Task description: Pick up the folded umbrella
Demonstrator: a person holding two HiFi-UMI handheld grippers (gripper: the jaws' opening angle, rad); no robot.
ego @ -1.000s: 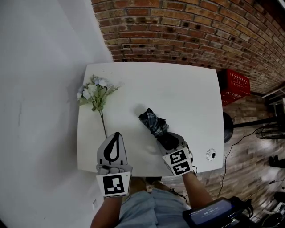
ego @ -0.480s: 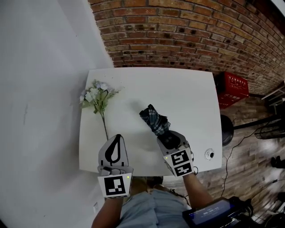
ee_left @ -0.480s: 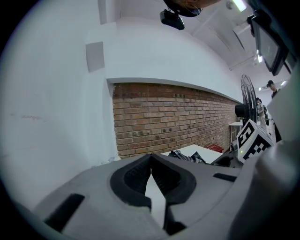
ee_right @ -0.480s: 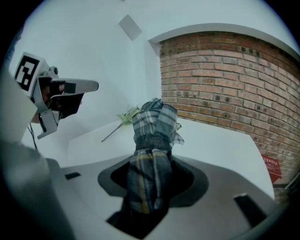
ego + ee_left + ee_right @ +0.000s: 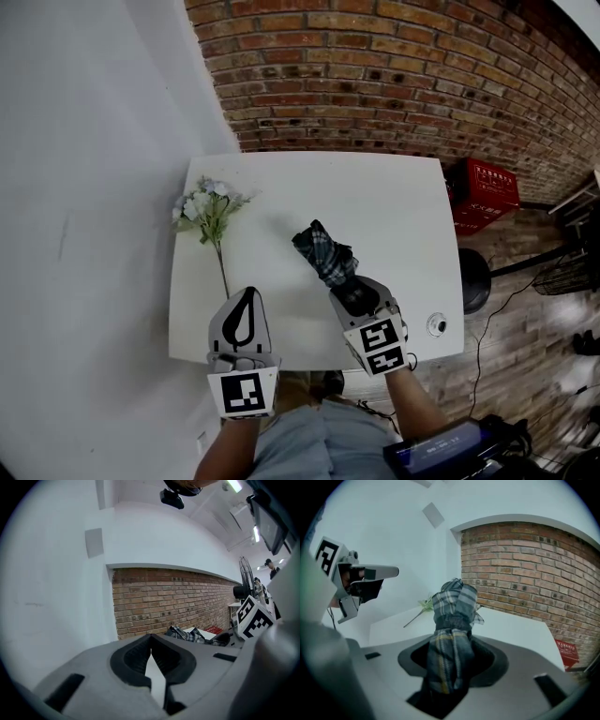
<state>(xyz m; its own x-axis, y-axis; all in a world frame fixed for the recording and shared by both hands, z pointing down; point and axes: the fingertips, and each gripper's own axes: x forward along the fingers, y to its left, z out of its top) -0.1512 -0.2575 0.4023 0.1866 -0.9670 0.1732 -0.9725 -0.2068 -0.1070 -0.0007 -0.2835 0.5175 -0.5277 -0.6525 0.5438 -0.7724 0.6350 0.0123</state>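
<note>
The folded umbrella (image 5: 323,253), dark plaid cloth with a black handle, slants up over the white table (image 5: 384,202). My right gripper (image 5: 350,287) is shut on its handle end, near the table's front edge. In the right gripper view the plaid bundle (image 5: 453,616) stands up out of the jaws of my right gripper (image 5: 452,665), which press on it. My left gripper (image 5: 247,294) hovers to the left over the front edge, shut with nothing in it; its tips meet in the left gripper view (image 5: 150,639). There the umbrella (image 5: 187,634) shows at the right.
A bunch of pale artificial flowers (image 5: 208,204) lies at the table's left side. A small round fitting (image 5: 437,325) sits at the front right corner. A red crate (image 5: 492,187) and a black stool (image 5: 473,277) stand on the floor to the right. A brick wall is behind.
My right gripper has risen with the umbrella in it, tilting it up off the table. The left gripper has lifted a little too.
</note>
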